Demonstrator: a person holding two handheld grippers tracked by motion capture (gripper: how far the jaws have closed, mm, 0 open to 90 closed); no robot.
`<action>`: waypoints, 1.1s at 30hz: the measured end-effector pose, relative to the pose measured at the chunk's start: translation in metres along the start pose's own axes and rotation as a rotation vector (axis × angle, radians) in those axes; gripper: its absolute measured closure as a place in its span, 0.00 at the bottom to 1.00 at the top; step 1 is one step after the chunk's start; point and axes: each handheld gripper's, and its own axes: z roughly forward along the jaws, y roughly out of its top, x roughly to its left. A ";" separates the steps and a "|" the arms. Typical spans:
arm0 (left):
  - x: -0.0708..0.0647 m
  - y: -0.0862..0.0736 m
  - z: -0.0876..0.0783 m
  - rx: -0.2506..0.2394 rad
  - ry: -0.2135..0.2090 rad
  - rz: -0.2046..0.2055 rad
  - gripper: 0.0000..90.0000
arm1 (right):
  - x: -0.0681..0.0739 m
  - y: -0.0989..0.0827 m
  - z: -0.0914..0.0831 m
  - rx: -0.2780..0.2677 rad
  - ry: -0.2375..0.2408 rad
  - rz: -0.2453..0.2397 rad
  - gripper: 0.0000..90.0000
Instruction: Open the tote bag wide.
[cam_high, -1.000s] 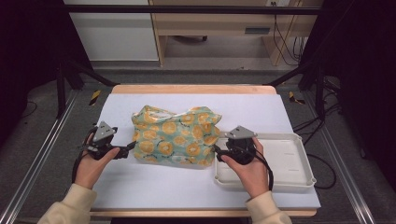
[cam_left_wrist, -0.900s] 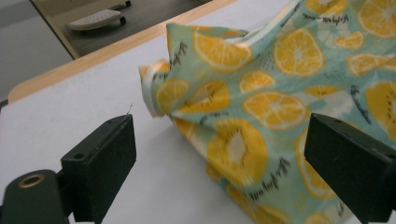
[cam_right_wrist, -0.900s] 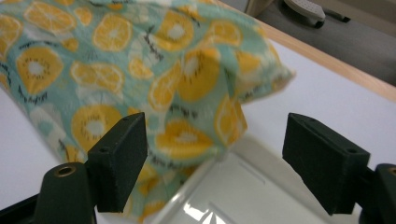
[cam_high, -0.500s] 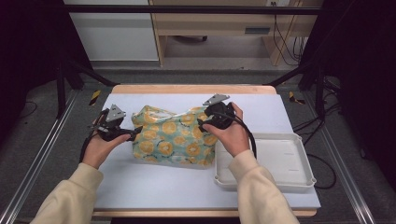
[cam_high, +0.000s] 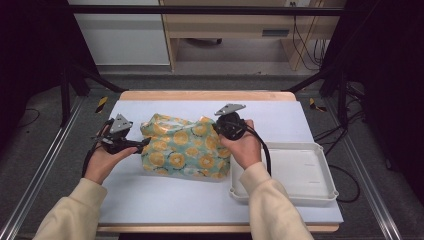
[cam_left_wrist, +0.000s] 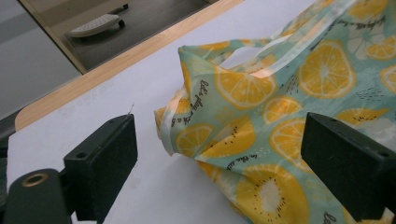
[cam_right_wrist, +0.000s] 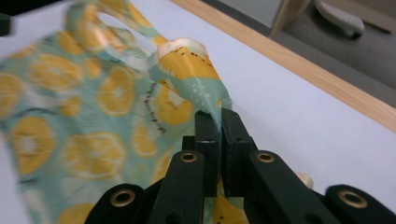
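High view first: a crumpled bag (cam_high: 185, 147) printed with orange and kiwi slices on pale green lies at the centre of the frame on a white table (cam_high: 165, 192), with a wooden edge running along the far side. Left of centre, the left gripper (cam_high: 140, 145) comes in level from the left, its tips just at the bag's left edge. The left hand (cam_high: 102, 161) holds it from below, a cream sleeve trailing to the lower left corner. Right of centre, the right gripper (cam_high: 220, 131) sits at the bag's upper right corner, held by the right hand (cam_high: 245, 145). A white tray (cam_high: 300, 195) rests at the lower right, its near-left corner touching the bag's right edge.

Left gripper view shows the 2 jaws spread wide, 1 at lower left and 1 at far right of the frame. The bag (cam_left_wrist: 280, 121) fills the upper right and reaches down between them, but neither pad presses on it, so this claw is released.

Right gripper view shows the 2 jaws clenched together at lower centre, having just closed, with a thin fold of the bag (cam_right_wrist: 93, 116) pinched between the pads. The film rises from the pinch toward the upper middle, where the handle loop shows, and the rest spreads over the left half of the frame.
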 end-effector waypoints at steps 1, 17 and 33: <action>0.000 0.000 -0.002 0.000 0.000 0.005 0.12 | 0.004 -0.003 -0.006 -0.024 0.016 -0.006 0.98; -0.007 0.031 -0.002 -0.043 -0.014 0.024 0.19 | 0.057 -0.064 -0.038 -0.068 0.199 -0.042 0.98; -0.026 0.028 -0.003 0.014 -0.062 0.083 0.96 | 0.056 -0.089 -0.038 -0.030 0.201 -0.025 0.97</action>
